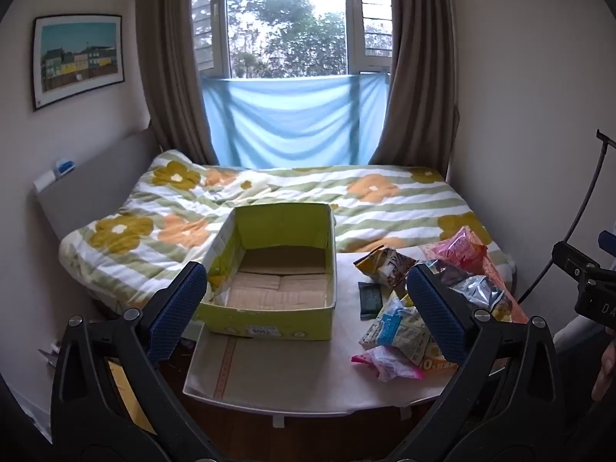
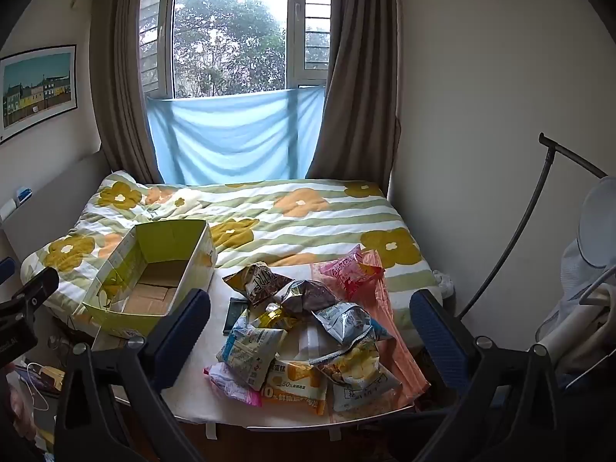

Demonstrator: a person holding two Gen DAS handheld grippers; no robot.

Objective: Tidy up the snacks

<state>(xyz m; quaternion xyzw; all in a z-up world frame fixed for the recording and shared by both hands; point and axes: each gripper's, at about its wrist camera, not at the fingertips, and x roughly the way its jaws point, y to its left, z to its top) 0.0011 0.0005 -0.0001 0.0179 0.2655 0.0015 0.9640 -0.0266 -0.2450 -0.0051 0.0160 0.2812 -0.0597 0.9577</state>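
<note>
An empty green cardboard box (image 1: 269,308) stands open on a small white table (image 1: 292,369); it also shows in the right wrist view (image 2: 115,319) at the left. A heap of several snack packets (image 2: 308,331) lies to its right, also in the left wrist view (image 1: 404,319). A pink packet (image 2: 354,269) lies at the heap's far side, an orange cracker packet (image 2: 296,385) at the near side. My left gripper (image 1: 308,304) is open and empty, held above the table in front of the box. My right gripper (image 2: 308,327) is open and empty, above the heap.
A bed with a flowered striped quilt (image 1: 346,192) lies behind the table under a window with brown curtains (image 1: 165,77). A dark flat item (image 1: 370,300) lies between box and heap. A curved lamp stand (image 2: 531,231) and white chair (image 2: 593,269) are at the right.
</note>
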